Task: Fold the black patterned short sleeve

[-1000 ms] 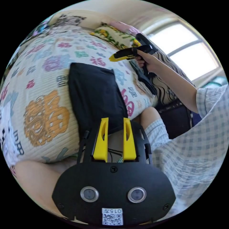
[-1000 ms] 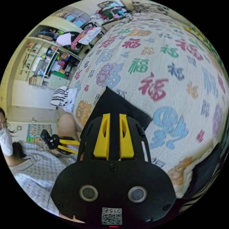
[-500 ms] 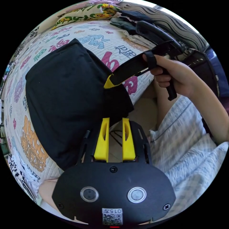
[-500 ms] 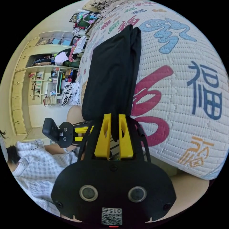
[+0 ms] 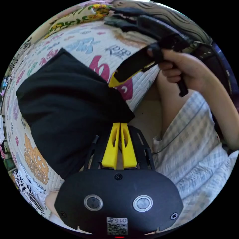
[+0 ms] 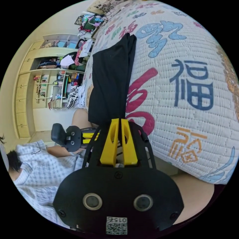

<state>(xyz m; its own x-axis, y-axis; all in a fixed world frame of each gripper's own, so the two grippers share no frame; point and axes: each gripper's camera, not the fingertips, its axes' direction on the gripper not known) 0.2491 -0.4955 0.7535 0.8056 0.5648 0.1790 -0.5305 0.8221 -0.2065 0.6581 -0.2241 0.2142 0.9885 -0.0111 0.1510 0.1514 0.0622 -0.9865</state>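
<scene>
black shirt (image 5: 69, 107) folded flat at quilt (image 6: 194, 82) edge nearest person; left gripper (image 5: 120, 124) and right gripper (image 6: 119, 120) each clenched on near hem corner, probably so next fold lifts evenly

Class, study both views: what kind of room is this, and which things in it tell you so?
Most likely a bedroom at home: a quilted bedspread printed with coloured characters, a patterned pillow, and open shelves crammed with books and clothes.

福 characters on bedspread (image 6: 194, 84)
</scene>
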